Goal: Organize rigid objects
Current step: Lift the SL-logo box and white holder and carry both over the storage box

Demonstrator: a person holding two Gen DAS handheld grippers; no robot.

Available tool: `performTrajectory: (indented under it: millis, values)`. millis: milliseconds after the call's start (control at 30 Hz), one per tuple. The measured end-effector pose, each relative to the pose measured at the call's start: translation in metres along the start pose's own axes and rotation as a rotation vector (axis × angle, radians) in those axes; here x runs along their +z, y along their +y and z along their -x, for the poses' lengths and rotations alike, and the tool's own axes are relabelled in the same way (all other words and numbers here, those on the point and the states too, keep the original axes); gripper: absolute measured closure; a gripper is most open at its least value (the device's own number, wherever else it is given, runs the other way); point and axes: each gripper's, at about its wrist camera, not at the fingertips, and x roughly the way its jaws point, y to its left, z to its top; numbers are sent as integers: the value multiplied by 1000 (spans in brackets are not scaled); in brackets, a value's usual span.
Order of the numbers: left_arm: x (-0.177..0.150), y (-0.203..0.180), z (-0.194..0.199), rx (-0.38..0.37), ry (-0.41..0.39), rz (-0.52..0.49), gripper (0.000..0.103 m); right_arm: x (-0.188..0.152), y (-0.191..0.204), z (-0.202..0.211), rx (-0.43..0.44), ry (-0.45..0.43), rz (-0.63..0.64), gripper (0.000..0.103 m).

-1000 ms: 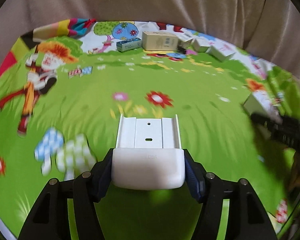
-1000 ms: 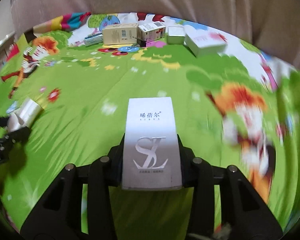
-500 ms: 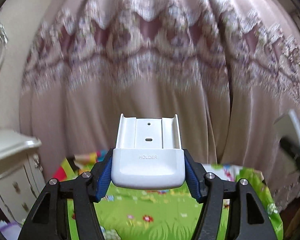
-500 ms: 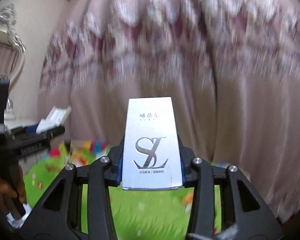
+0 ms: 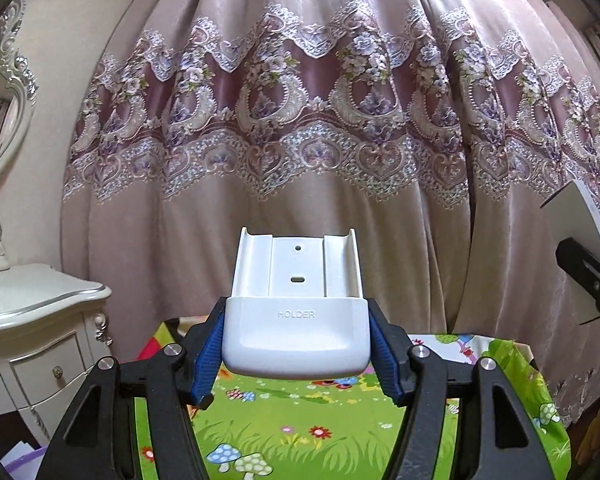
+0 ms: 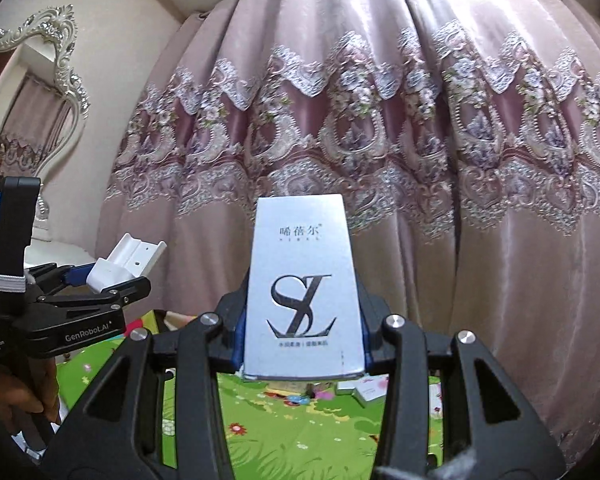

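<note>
My left gripper [image 5: 296, 354] is shut on a white plastic holder [image 5: 296, 312] marked HOLDER and holds it high above the table, pointing at the curtain. It also shows in the right wrist view [image 6: 104, 280], with the holder [image 6: 128, 262] at the left. My right gripper [image 6: 302, 340] is shut on a silver box [image 6: 302, 288] with an SL logo, also raised high. The box's edge [image 5: 580, 248] shows at the right of the left wrist view.
A table with a green cartoon cloth [image 5: 300, 432] lies below. Several small boxes [image 6: 364, 390] lie at its far edge. A pink lace curtain [image 5: 300, 120] hangs behind. A white dresser [image 5: 32, 320] and an ornate mirror [image 6: 40, 80] stand at the left.
Both grippers have lifted and tilted up from the table, each still gripping its object. The views went from the green cloth to the curtain, and have steadied since half a second ago.
</note>
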Motion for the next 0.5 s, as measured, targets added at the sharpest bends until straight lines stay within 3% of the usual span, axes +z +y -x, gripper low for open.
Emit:
performTrajectory:
  millis: [233, 500]
  values:
    - [-17, 31, 9, 54, 51, 9, 39, -8, 29, -10, 108, 52, 6, 57]
    - [-48, 85, 20, 155, 153, 54, 39, -24, 83, -24, 312, 157, 3, 57]
